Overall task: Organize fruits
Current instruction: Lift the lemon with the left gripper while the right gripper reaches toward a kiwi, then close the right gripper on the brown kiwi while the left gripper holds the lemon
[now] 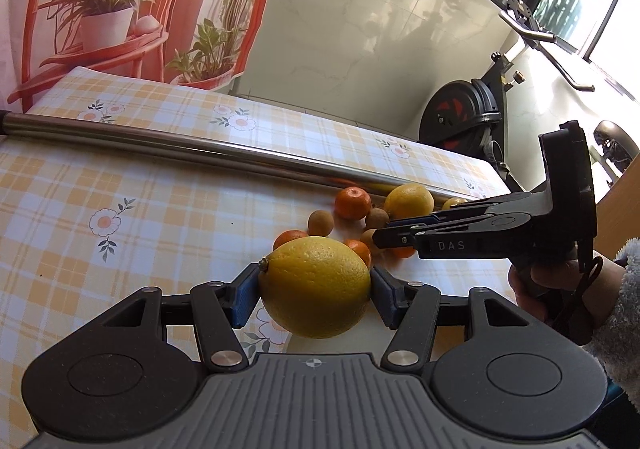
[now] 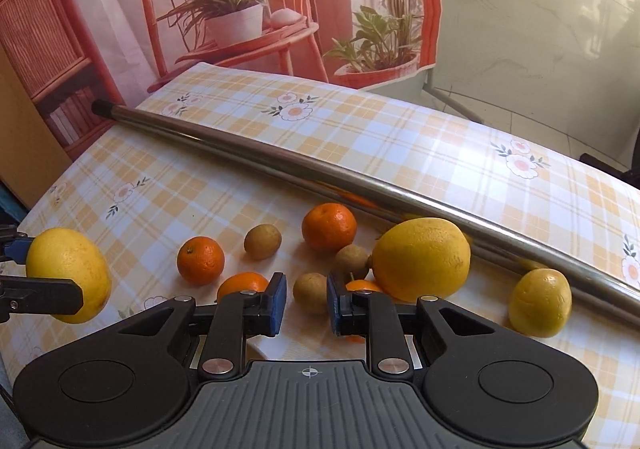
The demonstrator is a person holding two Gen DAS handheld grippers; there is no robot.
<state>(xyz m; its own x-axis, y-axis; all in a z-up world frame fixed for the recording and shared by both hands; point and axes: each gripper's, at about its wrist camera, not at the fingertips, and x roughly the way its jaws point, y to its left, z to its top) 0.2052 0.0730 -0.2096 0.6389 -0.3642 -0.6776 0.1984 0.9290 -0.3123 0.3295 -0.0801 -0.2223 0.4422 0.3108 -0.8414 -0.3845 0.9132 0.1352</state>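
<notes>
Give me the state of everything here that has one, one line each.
Left hand-held gripper: shut on a lemon.
Held lemon: clamped between the pads, apparently off the tablecloth.
Right hand-held gripper: shut to a narrow gap, nothing clearly gripped.
Large lemon: resting beside the steel tube.
Small lemon: resting, loose.
Tangerines: loose on the tablecloth.
Small brown fruits: loose, one just ahead of the right pads.

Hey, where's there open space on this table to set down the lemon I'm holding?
The checked cloth left of the fruit, between the metal bar and the near edge, lies bare. The strip beyond the bar is bare too. Crowded on the right against the bar: mandarins, brown fruits, two lemons and the right tongs.
</notes>
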